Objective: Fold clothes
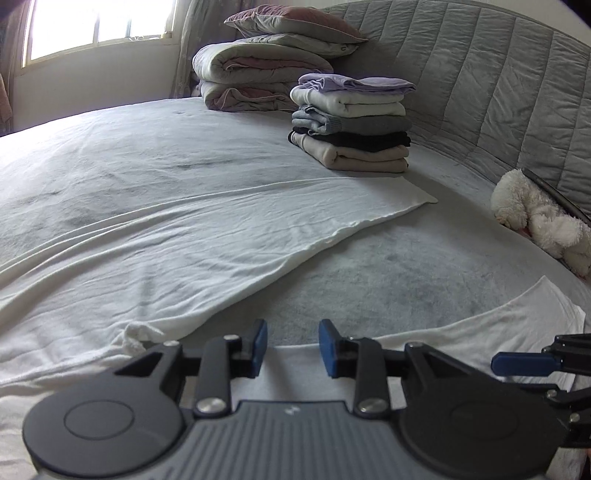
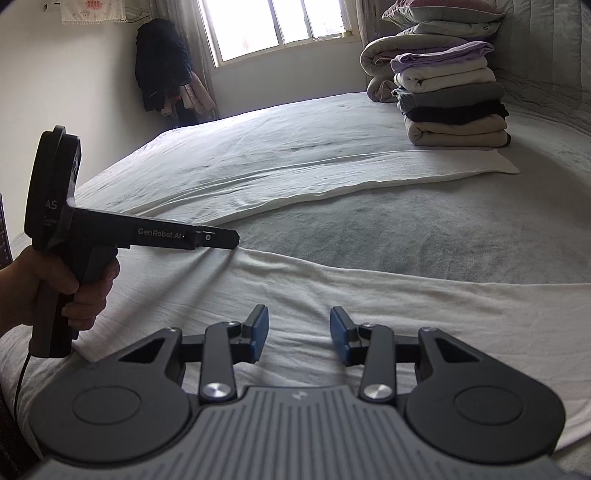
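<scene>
- I am holding my left gripper [image 1: 293, 348] low over the near edge of the white garment [image 1: 155, 251], and its blue pads are standing apart with nothing between them.
- My right gripper [image 2: 299, 334] is also hanging just above the white garment, and its claw is open and empty too.
- The white garment is lying spread out on the grey bed [image 1: 369, 273], with one long part reaching toward the pile of folded clothes [image 1: 351, 122].
- That long part's far end is lying just in front of the pile.
- The pile is sitting on the bed near the padded headboard [image 1: 498, 92], with a purple piece on top and a tan one at the bottom.
- Rolled quilts and pillows [image 1: 266, 62] are sitting just behind the pile.
- A fluffy white toy [image 1: 535, 218] is lying well to the right of the pile, against the headboard.
- A hand [image 2: 70, 291] is holding the left gripper's handle, far to the left of the pile in the right wrist view.
- Dark coats [image 2: 162, 62] are hanging beside the window [image 2: 277, 26], far left of the pile.
</scene>
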Demonstrator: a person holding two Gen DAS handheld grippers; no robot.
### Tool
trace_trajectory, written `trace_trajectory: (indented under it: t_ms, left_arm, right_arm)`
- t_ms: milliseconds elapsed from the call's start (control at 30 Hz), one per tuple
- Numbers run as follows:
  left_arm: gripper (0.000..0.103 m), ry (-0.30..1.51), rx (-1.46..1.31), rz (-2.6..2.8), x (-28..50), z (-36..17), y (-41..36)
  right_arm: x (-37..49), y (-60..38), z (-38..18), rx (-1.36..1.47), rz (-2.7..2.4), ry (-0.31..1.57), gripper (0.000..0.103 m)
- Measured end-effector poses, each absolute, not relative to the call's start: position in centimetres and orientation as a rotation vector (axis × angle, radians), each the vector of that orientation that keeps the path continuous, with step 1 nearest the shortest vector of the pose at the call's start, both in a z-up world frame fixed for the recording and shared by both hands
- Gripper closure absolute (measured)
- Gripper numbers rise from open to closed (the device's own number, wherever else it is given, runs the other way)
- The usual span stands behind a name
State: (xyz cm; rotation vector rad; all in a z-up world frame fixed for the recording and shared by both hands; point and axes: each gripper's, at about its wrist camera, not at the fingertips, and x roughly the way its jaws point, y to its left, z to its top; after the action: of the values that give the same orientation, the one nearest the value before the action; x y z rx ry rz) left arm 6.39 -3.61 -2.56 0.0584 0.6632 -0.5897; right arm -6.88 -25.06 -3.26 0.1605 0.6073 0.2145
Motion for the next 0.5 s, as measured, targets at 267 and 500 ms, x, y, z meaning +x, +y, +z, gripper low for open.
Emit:
trace_trajectory:
  t_ms: [267, 500]
  left_arm:
    - [0.048, 0.614, 0.086, -0.458, 2.3, -1.7, -2.0]
    - [0.035, 0.612, 0.044, -0.278, -0.5, -1.9, 2.8]
  right_arm:
    - [-8.0, -27.5, -3.7, 0.125, 0.109, 0.599, 0.057]
    - [-9.1, -30.2, -3.6, 0.146, -0.007, 0.586, 0.055]
